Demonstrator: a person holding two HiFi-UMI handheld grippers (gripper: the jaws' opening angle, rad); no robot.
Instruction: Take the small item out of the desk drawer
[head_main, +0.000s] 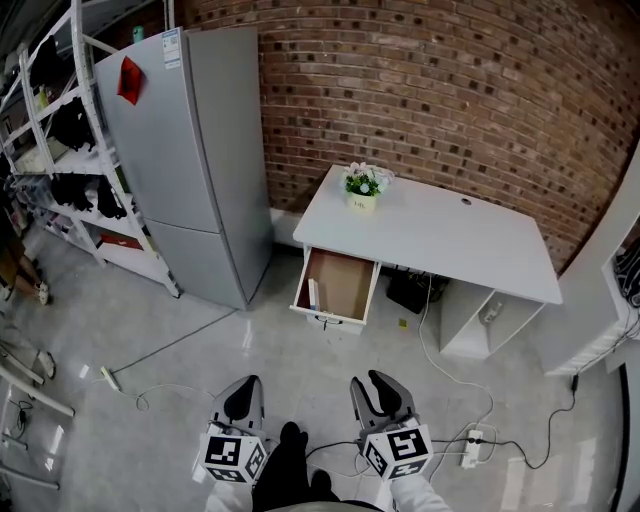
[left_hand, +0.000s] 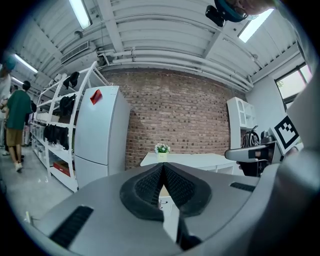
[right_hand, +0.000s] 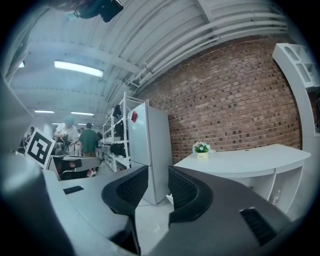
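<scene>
The white desk (head_main: 450, 240) stands against the brick wall in the head view. Its drawer (head_main: 335, 318) is pulled out, showing a brown bottom. A slim pale item (head_main: 313, 293) lies along the drawer's left side; what it is I cannot tell. Both grippers are low at the frame's bottom, well short of the desk. My left gripper (head_main: 245, 388) (left_hand: 162, 169) is shut, pads together with nothing in them. My right gripper (head_main: 385, 385) (right_hand: 158, 176) is open, with a clear gap between its pads and nothing inside. The desk (right_hand: 240, 160) shows ahead in the right gripper view.
A small flower pot (head_main: 362, 186) sits on the desk's back left corner. A grey fridge (head_main: 195, 150) stands left of the desk, with white shelving (head_main: 60, 130) beyond. Cables and a power strip (head_main: 470, 450) lie on the floor at right. People stand far left (left_hand: 17, 115).
</scene>
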